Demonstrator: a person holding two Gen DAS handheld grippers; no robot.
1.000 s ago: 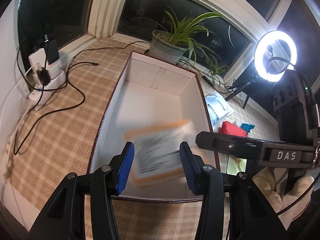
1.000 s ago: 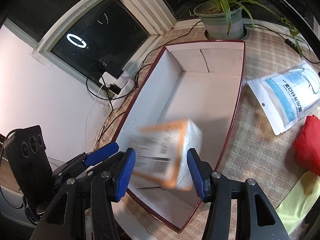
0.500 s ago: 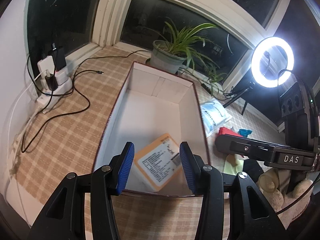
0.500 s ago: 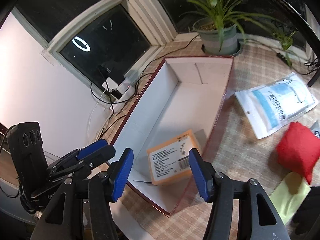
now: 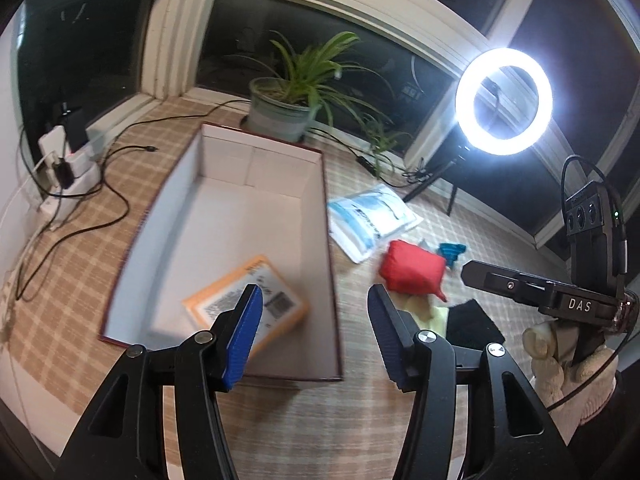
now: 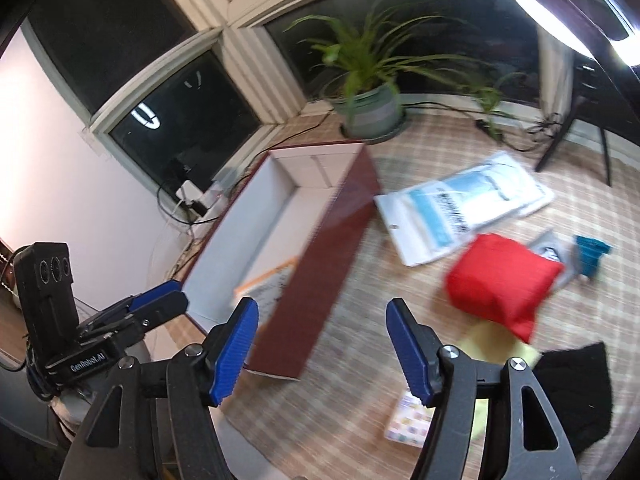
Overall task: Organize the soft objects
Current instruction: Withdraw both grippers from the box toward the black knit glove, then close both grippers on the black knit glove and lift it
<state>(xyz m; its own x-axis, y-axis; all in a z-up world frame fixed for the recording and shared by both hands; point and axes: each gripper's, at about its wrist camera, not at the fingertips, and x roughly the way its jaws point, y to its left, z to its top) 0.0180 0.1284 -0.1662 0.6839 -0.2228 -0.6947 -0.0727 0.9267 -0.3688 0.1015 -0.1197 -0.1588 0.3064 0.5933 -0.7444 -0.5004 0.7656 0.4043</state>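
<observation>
An orange-edged white packet (image 5: 224, 300) lies flat in the near end of the open dark-red box (image 5: 332, 264), partly seen in the right wrist view as the packet (image 6: 268, 280) inside the box (image 6: 320, 280). My left gripper (image 5: 314, 336) hangs over the box's near right corner, jaws opening, nothing between them. My right gripper (image 6: 322, 354) is over the mat beside the box, jaws opening and empty. A red soft pouch (image 6: 500, 280), a white and blue bag (image 6: 460, 204), a yellow cloth (image 6: 492, 344) and a black cloth (image 6: 576, 392) lie to the right.
A potted plant (image 5: 288, 116) stands behind the box. Chargers and cables (image 5: 68, 168) lie at the left. A ring light (image 5: 504, 100) on a stand is at the back right. A teal item (image 6: 592, 252) and a small colourful packet (image 6: 408, 420) lie on the checked mat.
The packet dropped from between both grippers into the box and lies flat. Both grippers pulled back and swung right, toward the red pouch, and their jaws stand wider.
</observation>
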